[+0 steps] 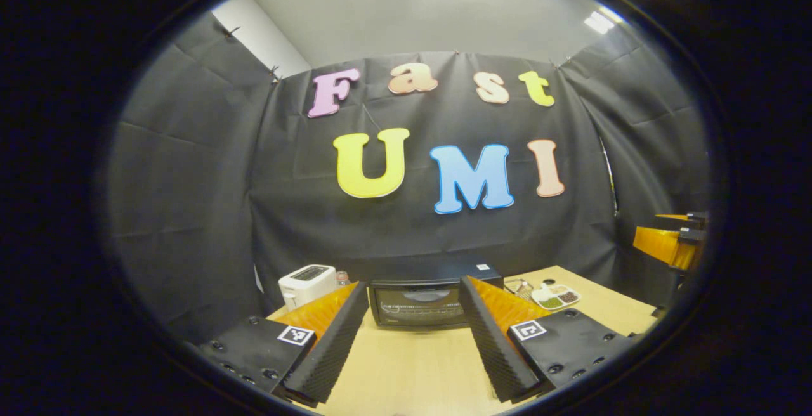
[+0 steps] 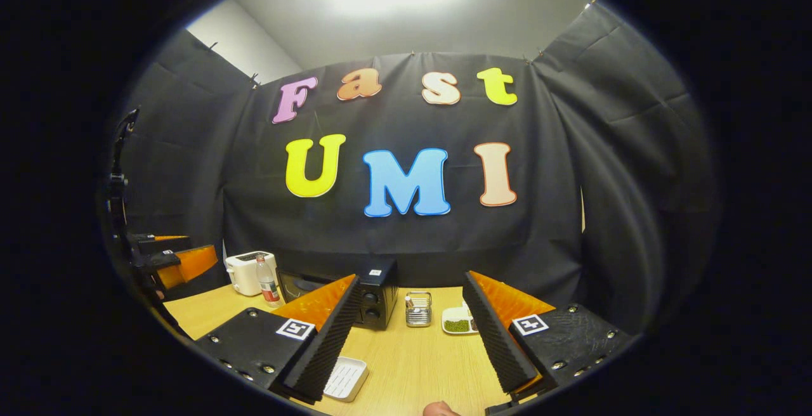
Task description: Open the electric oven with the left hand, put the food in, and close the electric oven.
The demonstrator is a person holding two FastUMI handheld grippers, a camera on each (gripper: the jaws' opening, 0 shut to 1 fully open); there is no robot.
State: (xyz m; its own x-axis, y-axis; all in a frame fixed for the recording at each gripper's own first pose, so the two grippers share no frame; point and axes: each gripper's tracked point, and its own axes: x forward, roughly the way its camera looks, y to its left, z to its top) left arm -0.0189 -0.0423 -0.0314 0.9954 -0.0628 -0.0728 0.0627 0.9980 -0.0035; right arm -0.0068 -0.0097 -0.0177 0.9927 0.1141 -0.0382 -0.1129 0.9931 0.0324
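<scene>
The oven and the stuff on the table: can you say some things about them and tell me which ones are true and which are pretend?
1. The electric oven has its door closed. True.
2. The left gripper is squeezing the oven's handle. False: its fingers are spread apart and it is back from the oven, holding nothing.
3. A white toaster stands on the table beside the oven. True.
4. The divided plate is inside the oven. False: it sits on the table, off to the oven's side.
5. The right gripper is open and empty. True.
6. The bottle is lying on its side. False: it stands upright by the toaster.
</scene>
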